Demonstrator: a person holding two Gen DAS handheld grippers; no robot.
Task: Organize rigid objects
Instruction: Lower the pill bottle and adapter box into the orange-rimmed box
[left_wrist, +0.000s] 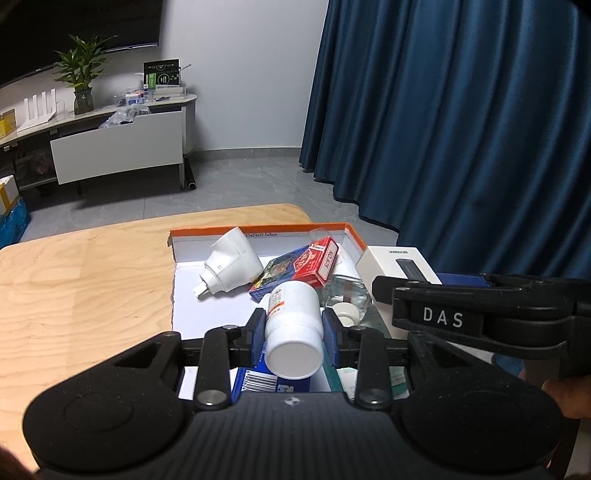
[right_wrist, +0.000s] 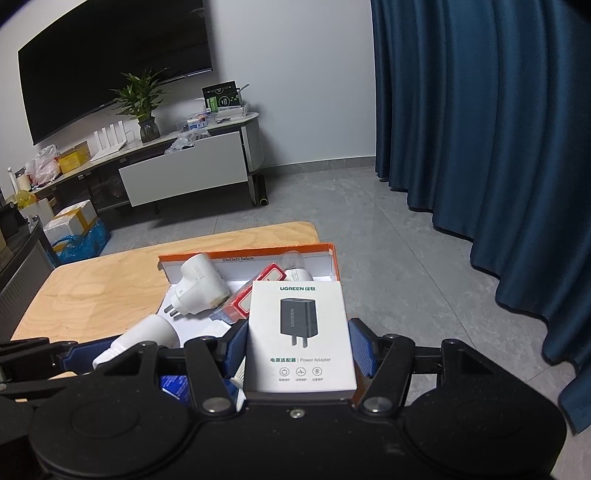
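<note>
Left gripper (left_wrist: 294, 328) clamped on white pill bottle (left_wrist: 293, 328), cap toward the camera, held above the near edge of the orange-rimmed box (left_wrist: 258, 229). White plug adapter (left_wrist: 231, 267) lies at the box's far left corner. Right gripper (right_wrist: 297, 347) grips power adapter carton (right_wrist: 299, 336) over the box's right side. Judgement: lower each into bare floor, clear of the red card pack (left_wrist: 319, 262). Box's near wall hidden by grippers; clear bottle (left_wrist: 347, 295) hard to make out.

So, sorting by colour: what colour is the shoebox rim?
Orange rim over white inner walls; clearest in the right wrist view.
</note>
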